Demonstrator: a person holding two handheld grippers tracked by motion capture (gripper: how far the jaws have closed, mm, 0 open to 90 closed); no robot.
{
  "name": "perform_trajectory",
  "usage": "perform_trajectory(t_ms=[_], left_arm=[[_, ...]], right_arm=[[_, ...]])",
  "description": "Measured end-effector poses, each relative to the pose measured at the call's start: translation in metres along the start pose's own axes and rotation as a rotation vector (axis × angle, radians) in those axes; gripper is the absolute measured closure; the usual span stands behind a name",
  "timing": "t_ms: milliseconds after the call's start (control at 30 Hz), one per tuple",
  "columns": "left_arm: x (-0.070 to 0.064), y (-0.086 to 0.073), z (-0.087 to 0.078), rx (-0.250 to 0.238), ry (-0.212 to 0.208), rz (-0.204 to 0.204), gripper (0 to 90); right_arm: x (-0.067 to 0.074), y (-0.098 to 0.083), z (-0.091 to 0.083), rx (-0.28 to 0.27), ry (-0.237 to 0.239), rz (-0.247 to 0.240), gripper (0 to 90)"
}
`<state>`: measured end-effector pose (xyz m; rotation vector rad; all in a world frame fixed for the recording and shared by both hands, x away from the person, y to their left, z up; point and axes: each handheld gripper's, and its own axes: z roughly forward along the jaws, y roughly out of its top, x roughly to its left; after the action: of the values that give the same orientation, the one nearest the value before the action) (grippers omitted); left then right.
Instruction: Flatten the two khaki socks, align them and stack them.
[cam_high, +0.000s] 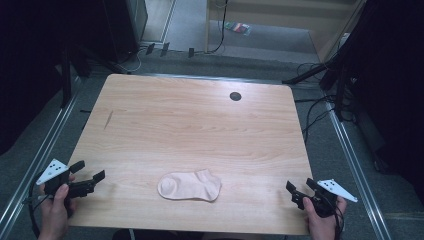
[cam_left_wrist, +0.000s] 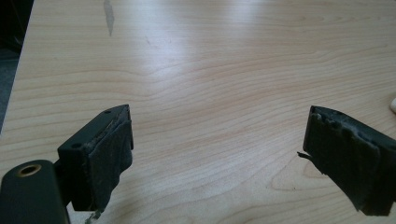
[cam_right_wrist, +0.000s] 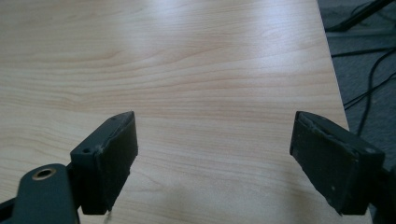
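A pale pink sock (cam_high: 190, 186) lies flat near the front edge of the wooden table (cam_high: 190, 125), between two hand-held grippers that flank it and well apart from each. The left gripper (cam_high: 90, 181), held in the person's left hand (cam_high: 54, 206) at the table's near left corner, points its spread jaws across the wood toward the sock; in the left gripper view those jaws stand wide apart with bare table between them, and a sliver of the sock (cam_left_wrist: 393, 105) peeks in just past the far-side jaw at the picture's right edge. The right gripper (cam_high: 298, 191), gripped by the right hand (cam_high: 322, 220) at the near right corner, likewise has its jaws spread and pinching nothing; in the right gripper view bare wood lies between them and the table's edge runs just outside one jaw. The symmetrical stance looks like a ready position, each tool parked clear of the fabric so either can close in on an end of it. The sock lies with its heel and toe toward the left gripper and its cuff toward the right. No box, bin or other container stands on the table; a small dark round hole (cam_high: 235, 96) sits far ahead of both sets of jaws.
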<state>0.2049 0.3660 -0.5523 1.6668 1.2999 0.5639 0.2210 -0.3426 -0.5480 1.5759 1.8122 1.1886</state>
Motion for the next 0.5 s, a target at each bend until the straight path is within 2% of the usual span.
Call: perform_trajectory(t_ms=[67, 167, 233, 267, 367, 500], left_arm=[[0.0002, -0.0001, 0.0000, -0.002, -0.008, 0.000, 8.9], [0.0038, -0.0001, -0.0004, -0.006, -0.017, -0.037, 8.9], [0.0053, 0.0000, -0.0002, -0.004, -0.021, -0.052, 8.9], [0.0053, 0.0000, -0.0002, -0.004, -0.021, -0.052, 8.9], [0.0052, 0.0004, 0.0008, 0.006, -0.023, -0.045, 8.9], [0.0056, 0.0007, 0.0012, 0.009, -0.028, -0.050, 8.9]], right_arm=[[0.0046, 0.0001, 0.0012, 0.001, -0.009, -0.041, 15.8], [0.0076, 0.0005, 0.0032, 0.014, -0.011, -0.069, 15.8], [0.0068, 0.0007, 0.0033, 0.018, -0.006, -0.061, 15.8], [0.0068, 0.0007, 0.0033, 0.018, -0.006, -0.061, 15.8], [0.0020, 0.0012, 0.0030, 0.015, 0.001, -0.015, 15.9], [0.0004, 0.0014, 0.0030, 0.013, 0.001, -0.001, 16.0]])
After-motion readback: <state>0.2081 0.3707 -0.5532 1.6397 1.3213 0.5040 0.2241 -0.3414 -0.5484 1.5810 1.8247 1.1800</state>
